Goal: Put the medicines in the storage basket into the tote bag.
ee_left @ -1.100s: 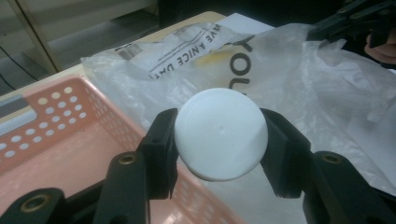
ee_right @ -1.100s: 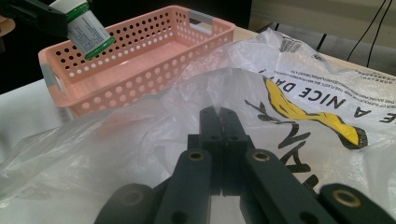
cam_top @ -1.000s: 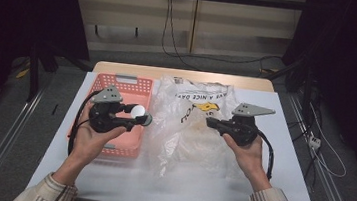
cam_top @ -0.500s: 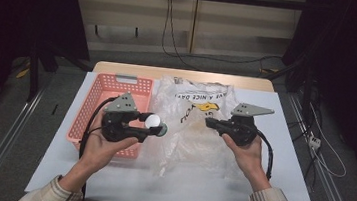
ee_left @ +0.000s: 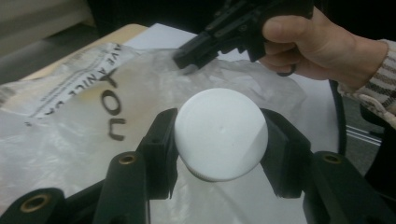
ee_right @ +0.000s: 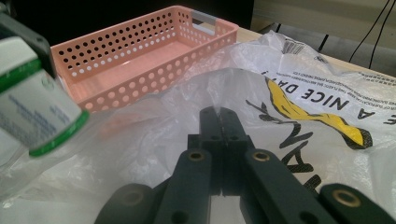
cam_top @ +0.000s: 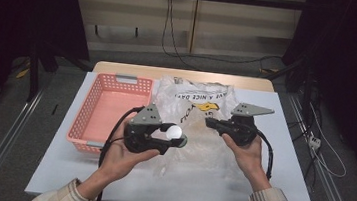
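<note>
Left tongs (ee_left: 219,140) clamp a white bottle (ee_left: 220,133), body hidden; right tongs (ee_right: 223,122) shut, perhaps pinching bag (ee_right: 299,121).

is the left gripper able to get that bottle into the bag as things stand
Probably yes. The left gripper holds the bottle right over the bag, and the right gripper pinches the plastic. Whether the bag's mouth is open I can't tell.

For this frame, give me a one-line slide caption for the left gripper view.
Left gripper clamps a white-capped bottle above the clear plastic bag.
</note>
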A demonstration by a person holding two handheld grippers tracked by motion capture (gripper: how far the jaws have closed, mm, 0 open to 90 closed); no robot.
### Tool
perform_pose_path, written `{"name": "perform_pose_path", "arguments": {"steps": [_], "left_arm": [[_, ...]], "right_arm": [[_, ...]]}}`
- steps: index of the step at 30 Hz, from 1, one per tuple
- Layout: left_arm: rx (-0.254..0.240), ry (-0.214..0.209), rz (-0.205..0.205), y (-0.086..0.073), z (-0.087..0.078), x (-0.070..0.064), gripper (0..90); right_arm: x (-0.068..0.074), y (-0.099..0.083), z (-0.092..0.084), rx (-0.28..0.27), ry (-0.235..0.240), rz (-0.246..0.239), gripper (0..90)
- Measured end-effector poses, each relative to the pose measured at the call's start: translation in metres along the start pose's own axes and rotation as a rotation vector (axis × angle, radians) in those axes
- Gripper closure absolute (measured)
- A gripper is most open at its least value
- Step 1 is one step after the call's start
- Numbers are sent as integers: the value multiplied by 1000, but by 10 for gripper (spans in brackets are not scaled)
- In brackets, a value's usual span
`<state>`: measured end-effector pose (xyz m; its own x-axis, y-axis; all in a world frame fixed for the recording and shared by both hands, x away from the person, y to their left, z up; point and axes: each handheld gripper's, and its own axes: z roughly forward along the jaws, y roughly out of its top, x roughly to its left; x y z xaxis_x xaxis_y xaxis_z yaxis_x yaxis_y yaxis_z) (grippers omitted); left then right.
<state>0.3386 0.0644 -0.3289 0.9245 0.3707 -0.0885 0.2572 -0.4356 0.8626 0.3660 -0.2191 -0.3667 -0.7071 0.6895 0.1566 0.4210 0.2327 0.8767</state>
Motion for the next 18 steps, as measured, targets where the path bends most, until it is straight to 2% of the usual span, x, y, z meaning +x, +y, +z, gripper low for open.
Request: {"name": "perform_pose_path", "arguments": {"steps": [3,4,5,7,10,14,18], "left_arm": [[10,-8,17,1,8,-4,510],[16,-9,42,2,17,-6,510],[25,-9,47,2,23,-6,510],[41,-17,24,1,35,-5,510],[73,-19,31,-2,51,-6,510],[110,-11,14,-6,68,-5,510],[122,-10,8,-8,80,-4,510]], "right_arm": [[0,0,0,1,5,0,900],[0,0,0,2,6,2,900],[0,0,0,2,6,3,900],[0,0,0,3,4,7,900],[0,0,-1,3,5,6,900],[-1,-1,0,8,10,4,900],[0,-1,1,15,20,5,900]]}}
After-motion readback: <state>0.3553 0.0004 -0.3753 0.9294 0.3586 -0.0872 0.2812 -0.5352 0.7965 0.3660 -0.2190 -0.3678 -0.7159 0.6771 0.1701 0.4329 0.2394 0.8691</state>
